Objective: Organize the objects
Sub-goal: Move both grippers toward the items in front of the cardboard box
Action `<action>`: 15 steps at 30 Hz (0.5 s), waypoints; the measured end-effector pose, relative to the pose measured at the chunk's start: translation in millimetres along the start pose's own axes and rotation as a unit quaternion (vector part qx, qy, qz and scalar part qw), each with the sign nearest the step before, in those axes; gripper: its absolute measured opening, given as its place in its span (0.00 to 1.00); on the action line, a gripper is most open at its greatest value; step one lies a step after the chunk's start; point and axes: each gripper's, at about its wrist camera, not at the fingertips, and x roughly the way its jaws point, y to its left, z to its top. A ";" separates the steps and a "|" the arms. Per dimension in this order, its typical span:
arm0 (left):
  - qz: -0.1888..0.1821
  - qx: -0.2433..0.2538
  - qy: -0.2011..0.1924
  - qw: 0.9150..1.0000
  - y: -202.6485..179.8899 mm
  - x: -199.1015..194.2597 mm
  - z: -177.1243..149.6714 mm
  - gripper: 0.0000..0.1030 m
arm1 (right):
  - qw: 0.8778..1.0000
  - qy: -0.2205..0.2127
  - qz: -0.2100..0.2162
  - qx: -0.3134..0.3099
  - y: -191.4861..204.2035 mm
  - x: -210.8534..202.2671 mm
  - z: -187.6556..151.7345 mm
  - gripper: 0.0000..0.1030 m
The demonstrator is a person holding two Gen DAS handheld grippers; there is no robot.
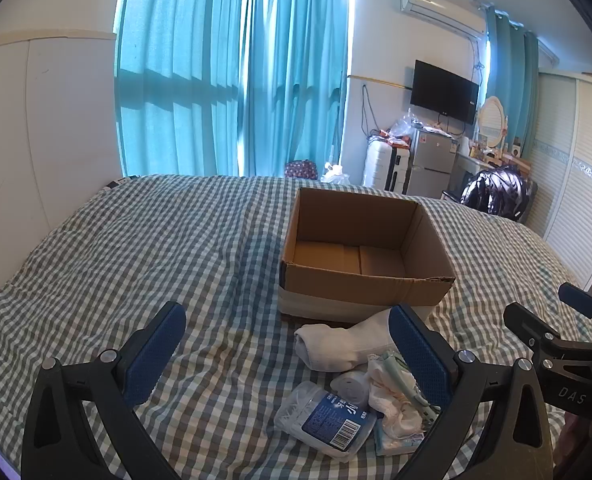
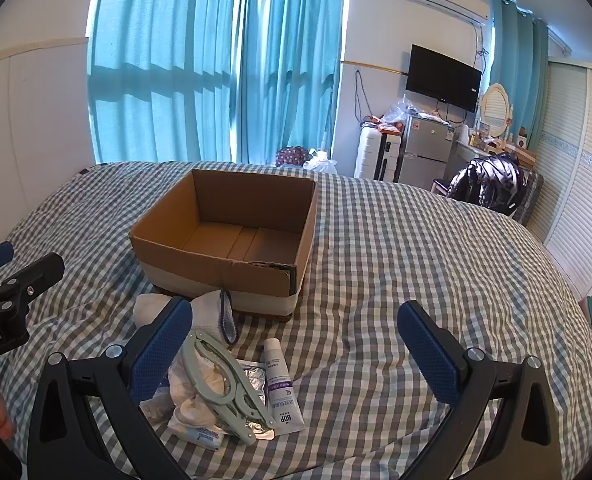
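An open, empty cardboard box point(image 1: 416, 298) point(image 2: 212, 270) stands on the checked bedspread. In front of it lies a pile: a white sock point(image 1: 336, 342) point(image 2: 210, 314), a clear container with a blue label point(image 1: 324, 420), a crumpled white cloth point(image 1: 392, 396) point(image 2: 200, 380), a pale green folding hanger point(image 2: 224, 384), a white tube point(image 2: 282, 388) and a foil packet point(image 2: 256, 378). My left gripper point(image 1: 292, 340) is open above the pile's left side. My right gripper point(image 2: 296, 334) is open above the pile's right side. Both are empty.
The checked bed point(image 1: 136, 260) point(image 2: 416, 260) spreads wide around the box. Behind it are teal curtains point(image 1: 232, 80), a suitcase point(image 2: 376, 156), a small fridge point(image 2: 424, 156), a wall television point(image 2: 442, 78) and a dark jacket on a chair point(image 2: 484, 188). Louvred wardrobe doors point(image 2: 576, 200) stand at right.
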 end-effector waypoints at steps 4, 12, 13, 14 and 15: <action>-0.001 0.000 0.000 1.000 0.2 0.2 0.1 1.00 | 1.000 0.000 0.003 0.000 1.1 -0.2 0.2 1.00; 0.001 0.002 -0.001 1.000 -0.6 -3.0 0.3 1.00 | 1.000 0.000 0.009 -0.002 1.8 -2.7 1.1 1.00; 0.001 0.002 -0.002 1.000 -0.7 -3.9 0.5 1.00 | 1.000 -0.001 0.010 -0.003 2.3 -3.4 1.7 1.00; 0.001 0.003 -0.004 1.000 -1.3 -5.1 1.2 1.00 | 1.000 -0.002 0.011 -0.004 3.4 -4.3 2.2 1.00; 0.001 0.004 -0.005 1.000 -1.5 -6.2 1.5 1.00 | 1.000 -0.002 0.011 -0.005 4.2 -4.6 2.0 1.00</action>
